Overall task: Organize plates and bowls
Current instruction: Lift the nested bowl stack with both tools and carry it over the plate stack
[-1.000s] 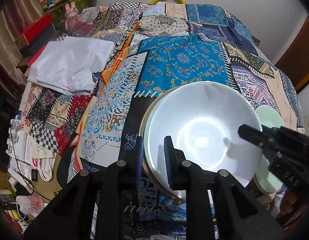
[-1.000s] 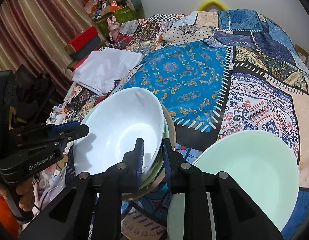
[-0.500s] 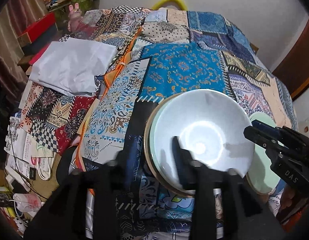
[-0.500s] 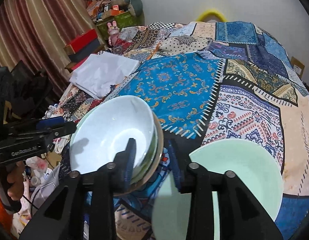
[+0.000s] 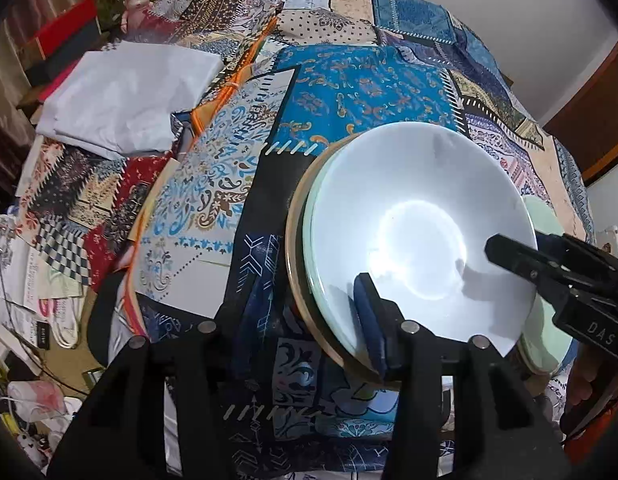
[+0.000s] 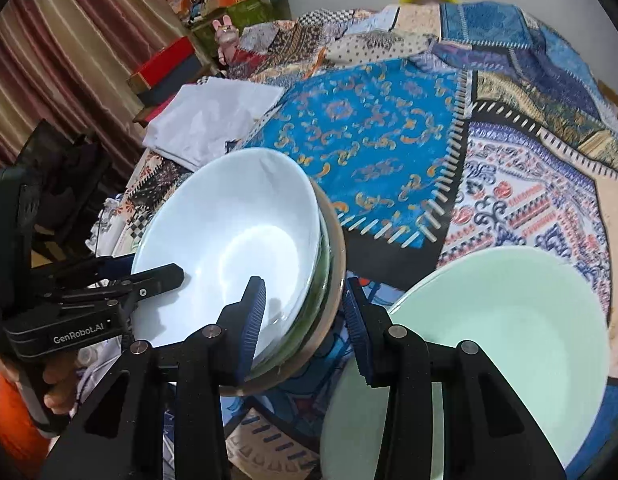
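Both grippers are down at the stack now, one on each flank. The white bowl (image 5: 421,236) sits on top of a pale green plate (image 5: 315,248) and a tan wooden plate (image 5: 295,240), all nested on the patchwork quilt (image 5: 361,84) at its near edge. The left gripper (image 5: 305,304) straddles the stack's near-left rim: one blue pad is inside the bowl, the other finger outside beyond the wooden plate, and the jaws stand partly apart with no squeeze showing, having just been opening around that rim. From the other side, the right gripper (image 6: 305,316) does the mirror of it: left pad inside the white bowl (image 6: 229,248), right pad outside the wooden rim, a narrow gap on both sides, jaws likewise just opened and pressing on nothing I can see. Just right of it lies the mint green bowl (image 6: 509,340), close beside the stack, apparently clear of the outer finger. So the stack sits squarely between the two hands, rim running crosswise through each pair of fingers, neither hand clearly nearer. My read: they either close for a two-handed lift or pull back, stack placed. A folded white cloth (image 5: 129,96) lies far left, out of play.
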The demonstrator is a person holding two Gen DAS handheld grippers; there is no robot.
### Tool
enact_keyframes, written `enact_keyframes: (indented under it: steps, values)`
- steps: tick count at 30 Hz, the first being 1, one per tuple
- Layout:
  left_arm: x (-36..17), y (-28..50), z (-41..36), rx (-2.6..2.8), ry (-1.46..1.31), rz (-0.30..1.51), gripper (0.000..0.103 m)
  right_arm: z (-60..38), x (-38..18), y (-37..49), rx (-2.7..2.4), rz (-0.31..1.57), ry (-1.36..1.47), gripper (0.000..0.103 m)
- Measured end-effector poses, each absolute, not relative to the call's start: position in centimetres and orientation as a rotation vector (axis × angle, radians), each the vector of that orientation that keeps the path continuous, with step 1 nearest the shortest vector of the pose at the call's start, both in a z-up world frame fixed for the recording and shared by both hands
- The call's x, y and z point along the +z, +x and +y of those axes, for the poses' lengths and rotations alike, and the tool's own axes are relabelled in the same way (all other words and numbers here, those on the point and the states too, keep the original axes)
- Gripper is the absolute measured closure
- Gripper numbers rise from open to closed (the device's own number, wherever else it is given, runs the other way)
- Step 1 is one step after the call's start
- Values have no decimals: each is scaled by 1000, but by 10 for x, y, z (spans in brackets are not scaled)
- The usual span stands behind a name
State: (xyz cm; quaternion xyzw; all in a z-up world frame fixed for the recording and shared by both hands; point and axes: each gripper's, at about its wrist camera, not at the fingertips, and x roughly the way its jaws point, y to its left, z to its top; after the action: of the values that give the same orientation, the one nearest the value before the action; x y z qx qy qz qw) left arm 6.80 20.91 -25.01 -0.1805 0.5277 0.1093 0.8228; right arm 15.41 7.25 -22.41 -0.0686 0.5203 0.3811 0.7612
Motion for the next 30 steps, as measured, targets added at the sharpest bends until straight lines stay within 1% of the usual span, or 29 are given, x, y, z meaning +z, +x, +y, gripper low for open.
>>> enact_keyframes:
  steps: [6, 8, 10, 21, 30]
  values:
    - [-255, 71, 211, 207, -414, 1117, 60, 79, -234, 153, 817, 1148, -166, 67]
    - [-257, 73, 210, 194, -423, 1116, 65, 80, -234, 152, 811, 1144, -169, 67]
    - [-258, 75, 208, 177, -429, 1114, 72, 79, -233, 153, 807, 1143, -162, 68]
    - [-250, 79, 207, 209, -442, 1106, 72, 73, -228, 160, 791, 1147, -97, 70]
    - [-228, 82, 196, 209, -407, 1072, 72, 56, -197, 157, 779, 1070, -64, 70]
